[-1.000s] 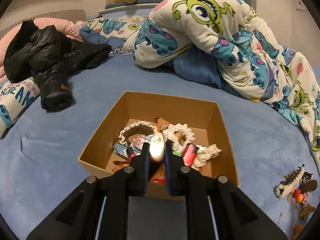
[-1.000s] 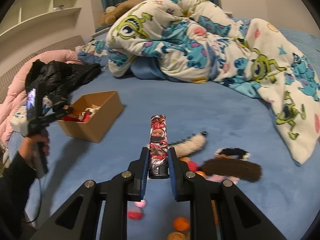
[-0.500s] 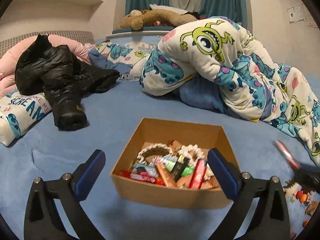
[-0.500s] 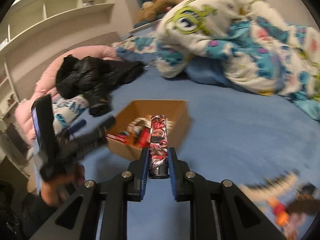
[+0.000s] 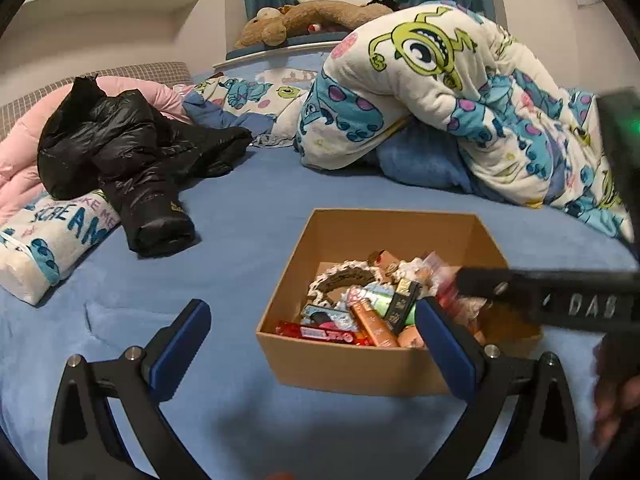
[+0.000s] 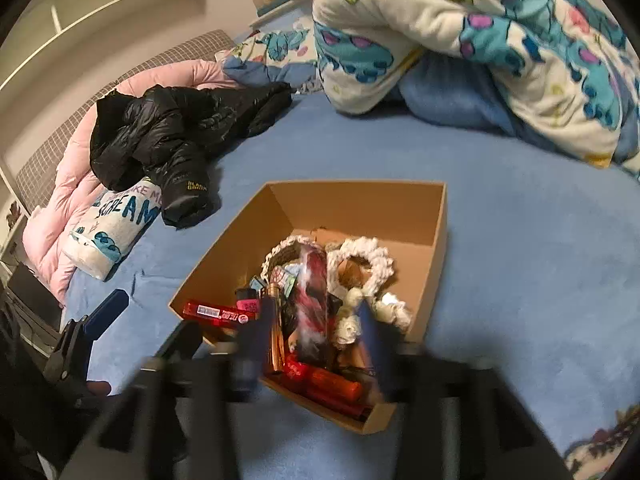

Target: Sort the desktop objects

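Your left tool (image 5: 312, 336) is spread wide with nothing in it, hovering low over the blue bed (image 5: 240, 208) just in front of the cardboard box (image 5: 360, 364). Your right tool (image 6: 312, 332) reaches over the box's near corner; its pads are blurred, but they appear parted, and the red-and-white patterned tube (image 6: 314, 300) lies between them, apparently dropping or already resting among the box's contents. I judge that it has been let go, though the blur leaves some doubt.

The box already holds a good deal: a red tube (image 5: 320, 334) along the front wall, a copper-coloured tube (image 5: 372, 326), a dark tube with gold print (image 5: 402, 304), a brown lace-edged scrunchie (image 5: 344, 280) and a white frilly scrunchie (image 6: 366, 260).

So much of the sorting looks done. What is left shows only at the lower right edge of the right wrist view, where a few small loose items (image 6: 600, 444) lie on the bed well apart from the box; they are too blurred to name.
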Demonstrator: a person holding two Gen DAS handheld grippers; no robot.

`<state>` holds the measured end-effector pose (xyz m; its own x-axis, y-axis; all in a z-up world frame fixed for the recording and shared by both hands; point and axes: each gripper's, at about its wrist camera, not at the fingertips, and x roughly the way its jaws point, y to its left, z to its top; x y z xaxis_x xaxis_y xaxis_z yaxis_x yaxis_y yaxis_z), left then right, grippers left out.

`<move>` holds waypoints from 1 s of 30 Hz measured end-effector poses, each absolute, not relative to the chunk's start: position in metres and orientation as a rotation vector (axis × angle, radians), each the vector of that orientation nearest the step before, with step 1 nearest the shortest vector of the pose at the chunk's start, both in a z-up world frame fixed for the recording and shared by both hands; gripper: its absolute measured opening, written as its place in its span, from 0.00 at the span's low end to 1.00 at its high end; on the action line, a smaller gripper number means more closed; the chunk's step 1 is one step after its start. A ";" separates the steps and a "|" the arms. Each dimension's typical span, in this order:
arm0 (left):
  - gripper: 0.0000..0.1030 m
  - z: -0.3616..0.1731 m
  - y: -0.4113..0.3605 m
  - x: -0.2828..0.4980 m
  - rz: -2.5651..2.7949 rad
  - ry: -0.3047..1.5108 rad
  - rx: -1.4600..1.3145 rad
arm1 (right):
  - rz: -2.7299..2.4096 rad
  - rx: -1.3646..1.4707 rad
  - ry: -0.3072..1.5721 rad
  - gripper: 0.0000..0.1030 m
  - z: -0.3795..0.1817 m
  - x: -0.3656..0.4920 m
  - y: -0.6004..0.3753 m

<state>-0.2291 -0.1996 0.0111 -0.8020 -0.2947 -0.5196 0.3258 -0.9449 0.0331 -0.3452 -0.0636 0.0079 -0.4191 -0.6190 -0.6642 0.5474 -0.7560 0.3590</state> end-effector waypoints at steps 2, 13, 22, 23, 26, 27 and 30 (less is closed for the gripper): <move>1.00 0.013 -0.201 -0.227 -2.720 0.110 0.751 | -2.171 1.043 -0.131 0.84 0.010 -0.343 -0.064; 1.00 0.046 -0.189 -0.216 -2.828 0.260 0.681 | -2.301 0.722 -0.331 0.94 0.065 -0.244 0.058; 1.00 0.095 -0.102 -0.140 -2.914 0.301 0.800 | -2.951 0.934 -0.141 1.00 0.082 -0.098 0.217; 1.00 0.096 -0.093 -0.131 -2.892 0.289 0.822 | -2.957 0.973 -0.164 1.00 0.083 -0.095 0.225; 1.00 0.103 -0.074 -0.107 -2.823 0.226 0.914 | -2.863 0.990 -0.335 1.00 0.096 -0.090 0.226; 1.00 0.108 -0.074 -0.098 -2.798 0.207 0.911 | -2.807 1.010 -0.365 1.00 0.101 -0.095 0.215; 1.00 0.122 -0.084 -0.082 -2.755 0.204 0.925 | -2.739 1.032 -0.255 1.00 0.119 -0.098 0.161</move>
